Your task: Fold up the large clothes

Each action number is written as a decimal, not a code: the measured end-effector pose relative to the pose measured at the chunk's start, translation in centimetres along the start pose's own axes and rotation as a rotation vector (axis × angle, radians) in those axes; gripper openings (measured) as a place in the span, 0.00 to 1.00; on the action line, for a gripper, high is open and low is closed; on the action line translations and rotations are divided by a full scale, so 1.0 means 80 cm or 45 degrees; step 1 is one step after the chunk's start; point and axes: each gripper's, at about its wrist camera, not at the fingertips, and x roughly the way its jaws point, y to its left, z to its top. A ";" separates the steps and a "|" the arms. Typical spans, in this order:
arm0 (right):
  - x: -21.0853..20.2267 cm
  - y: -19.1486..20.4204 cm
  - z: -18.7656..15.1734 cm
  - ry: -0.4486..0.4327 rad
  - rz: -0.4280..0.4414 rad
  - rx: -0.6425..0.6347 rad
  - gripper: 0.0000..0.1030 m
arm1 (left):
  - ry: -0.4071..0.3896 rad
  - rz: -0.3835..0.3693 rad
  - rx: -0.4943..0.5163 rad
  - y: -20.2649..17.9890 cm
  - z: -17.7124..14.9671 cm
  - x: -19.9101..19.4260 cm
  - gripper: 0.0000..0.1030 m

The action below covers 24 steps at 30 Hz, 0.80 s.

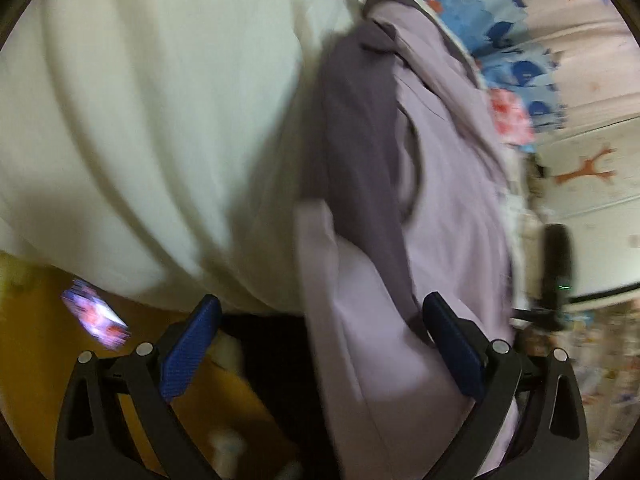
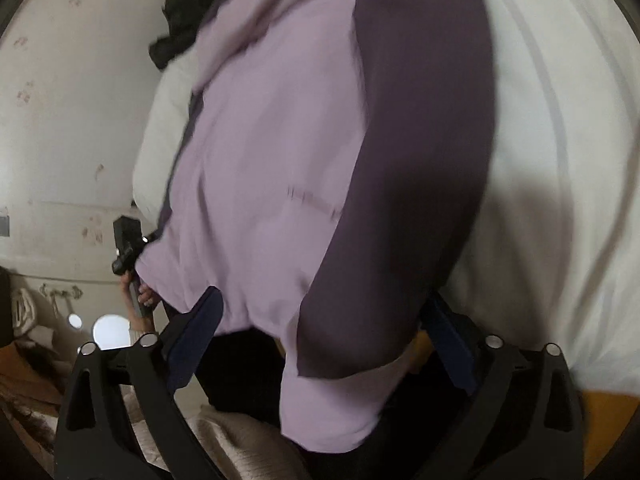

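Observation:
A lilac garment (image 1: 448, 184) with dark purple panels (image 1: 360, 128) lies on a white bed cover (image 1: 140, 120). My left gripper (image 1: 320, 332) is open, its blue fingers (image 1: 188, 348) wide apart, and a lilac fold hangs between them, untouched as far as I can tell. In the right wrist view the same garment (image 2: 260, 160) with its dark purple sleeve (image 2: 408, 160) drapes over the bed edge. My right gripper (image 2: 320, 332) is open around the garment's hem. The view is motion-blurred.
A blue whale-print cloth (image 1: 492, 20) lies beyond the garment. A black garment (image 2: 188, 12) sits at the far end of the bed cover (image 2: 560, 160). The other gripper and the hand holding it (image 2: 132, 264) show at the left. The floor (image 1: 40, 340) is orange-yellow.

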 end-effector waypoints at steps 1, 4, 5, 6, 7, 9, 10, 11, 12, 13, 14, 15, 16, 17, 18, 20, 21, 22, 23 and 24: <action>0.012 0.002 -0.007 0.023 -0.009 0.010 0.93 | 0.005 -0.037 -0.005 -0.002 -0.004 0.005 0.94; 0.038 0.002 -0.017 -0.008 0.077 0.054 0.85 | -0.011 -0.094 0.032 -0.023 -0.013 0.016 0.81; 0.042 0.001 -0.020 -0.053 0.070 0.047 0.72 | -0.025 -0.087 0.041 -0.031 -0.012 0.017 0.73; 0.040 0.003 -0.022 -0.120 0.058 0.043 0.48 | -0.021 -0.104 0.033 -0.041 -0.010 0.020 0.55; 0.031 0.003 -0.024 -0.201 0.124 0.060 0.36 | -0.036 -0.090 0.027 -0.045 -0.008 0.016 0.52; 0.014 0.005 -0.026 -0.322 0.275 0.066 0.18 | -0.075 -0.072 0.042 -0.065 -0.002 0.008 0.32; 0.002 0.010 -0.027 -0.388 0.343 0.048 0.16 | -0.095 -0.093 0.035 -0.075 0.002 0.003 0.28; -0.017 0.021 -0.024 -0.464 0.383 0.023 0.15 | -0.110 -0.114 0.039 -0.080 0.000 -0.004 0.24; -0.037 0.033 -0.021 -0.533 0.420 -0.006 0.14 | -0.135 -0.146 0.061 -0.096 0.002 -0.013 0.20; -0.054 0.040 -0.018 -0.587 0.459 -0.030 0.14 | -0.163 -0.180 0.090 -0.117 0.003 -0.025 0.18; -0.084 0.052 -0.014 -0.668 0.506 -0.057 0.14 | -0.183 -0.206 0.109 -0.128 0.006 -0.036 0.18; -0.117 0.063 -0.010 -0.744 0.536 -0.079 0.14 | -0.222 -0.255 0.149 -0.153 0.004 -0.053 0.18; -0.139 0.070 -0.009 -0.781 0.543 -0.097 0.14 | -0.246 -0.284 0.172 -0.169 0.002 -0.065 0.18; -0.172 0.080 -0.010 -0.835 0.517 -0.124 0.14 | -0.272 -0.323 0.204 -0.188 -0.002 -0.082 0.18; -0.194 0.086 -0.012 -0.859 0.505 -0.141 0.14 | -0.286 -0.350 0.231 -0.201 -0.007 -0.096 0.18; -0.242 0.092 -0.031 -0.908 0.472 -0.188 0.14 | -0.294 -0.392 0.268 -0.212 -0.022 -0.118 0.18; -0.257 0.091 -0.043 -0.922 0.459 -0.210 0.14 | -0.285 -0.413 0.287 -0.216 -0.034 -0.128 0.18; -0.269 0.089 -0.059 -0.926 0.438 -0.232 0.14 | -0.270 -0.411 0.304 -0.216 -0.044 -0.132 0.18; -0.272 0.088 -0.067 -0.914 0.409 -0.245 0.14 | -0.243 -0.391 0.329 -0.209 -0.058 -0.137 0.18; -0.273 0.084 -0.084 -0.848 0.343 -0.276 0.14 | -0.182 -0.341 0.375 -0.202 -0.074 -0.134 0.19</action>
